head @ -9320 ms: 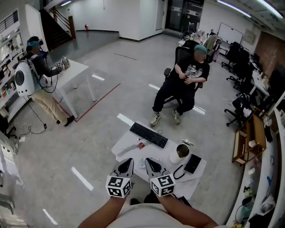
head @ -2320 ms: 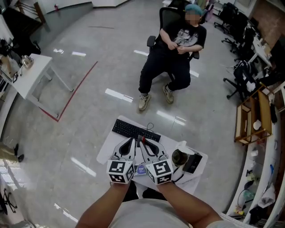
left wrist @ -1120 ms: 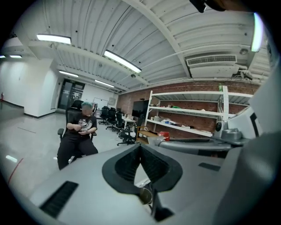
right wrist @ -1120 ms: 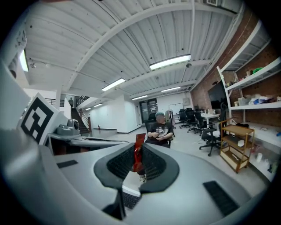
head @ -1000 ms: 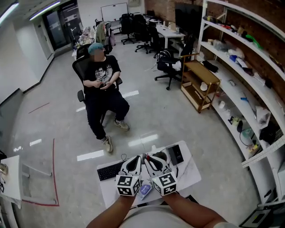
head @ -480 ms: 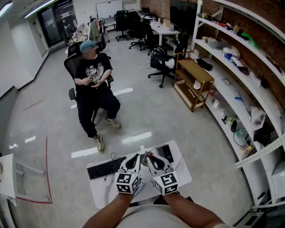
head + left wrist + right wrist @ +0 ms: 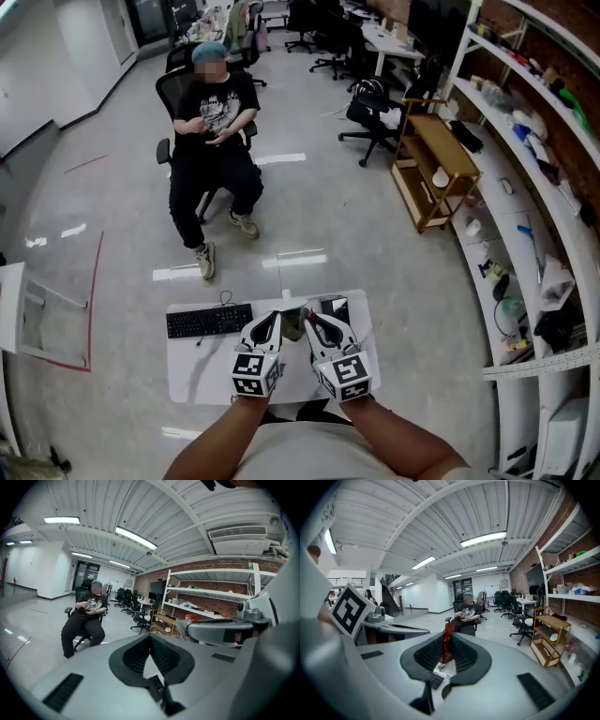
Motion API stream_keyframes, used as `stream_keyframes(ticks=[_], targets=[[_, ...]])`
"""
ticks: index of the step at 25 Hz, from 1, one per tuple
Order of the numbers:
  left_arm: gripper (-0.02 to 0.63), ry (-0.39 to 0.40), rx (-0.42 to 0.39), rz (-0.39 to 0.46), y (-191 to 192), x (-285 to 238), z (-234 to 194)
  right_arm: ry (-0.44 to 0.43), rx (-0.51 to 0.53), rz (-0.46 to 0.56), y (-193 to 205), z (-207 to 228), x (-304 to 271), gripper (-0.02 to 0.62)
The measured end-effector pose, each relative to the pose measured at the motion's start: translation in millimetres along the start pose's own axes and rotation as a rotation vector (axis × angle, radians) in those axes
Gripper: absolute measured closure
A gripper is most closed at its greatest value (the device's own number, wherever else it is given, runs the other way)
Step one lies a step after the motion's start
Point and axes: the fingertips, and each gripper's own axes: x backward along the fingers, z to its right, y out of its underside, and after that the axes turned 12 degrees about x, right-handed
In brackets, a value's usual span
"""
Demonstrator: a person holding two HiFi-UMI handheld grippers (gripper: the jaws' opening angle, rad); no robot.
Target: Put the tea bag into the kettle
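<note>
Black keyboard (image 7: 208, 321) on white table (image 7: 199, 371), seated person (image 7: 214, 131) beyond, wooden trolley (image 7: 431, 173) at right

The left gripper (image 7: 271, 322) and right gripper (image 7: 315, 322) have pale grey shells, black ribbed linings and a black-and-white marker cube (image 7: 255, 373) at the rear; the shirt (image 7: 309, 450) is pale

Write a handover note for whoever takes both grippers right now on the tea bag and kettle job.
Right gripper: shut on the red tea bag, which stands upright between its jaws.
Left gripper: jaws together, nothing seen between them.
Both are held side by side over the white table. The kettle sits just beyond their tips, right of the keyboard.
Done: tea bag is in the grip, off the table.
Left: bring it over the kettle's opening and release. It is not in the kettle yet.
</note>
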Motion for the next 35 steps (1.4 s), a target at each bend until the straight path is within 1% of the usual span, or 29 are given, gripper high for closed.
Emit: stream_keyframes(ticks=[5,13,19,25,28,31,35], targets=[[0.598,-0.051,0.03,-0.014,11,2,-6,-0.026,-0.024,-0.014,14,7,-6,0.543],[0.598,-0.086,0.072,-0.065,32,-11,-48,-0.05,-0.05,-0.086,46,-4,-36,0.543],[0.598,-0.082,0.129,-0.131,58,-12,-62,-0.056,-0.074,-0.157,75,-15,-47,0.543],[0.598,-0.067,0.176,-0.176,92,-25,-76,-0.079,-0.09,-0.204,115,-24,-68,0.543],[0.598,-0.061,0.17,-0.202,109,-33,-81,-0.09,-0.105,-0.233,135,-30,-77,0.543],[0.598,-0.048,0.129,-0.226,128,-40,-83,-0.101,-0.12,-0.25,152,-35,-83,0.543],[0.598,-0.048,0.155,-0.247,152,-52,-93,-0.109,-0.121,-0.267,172,-38,-94,0.543]])
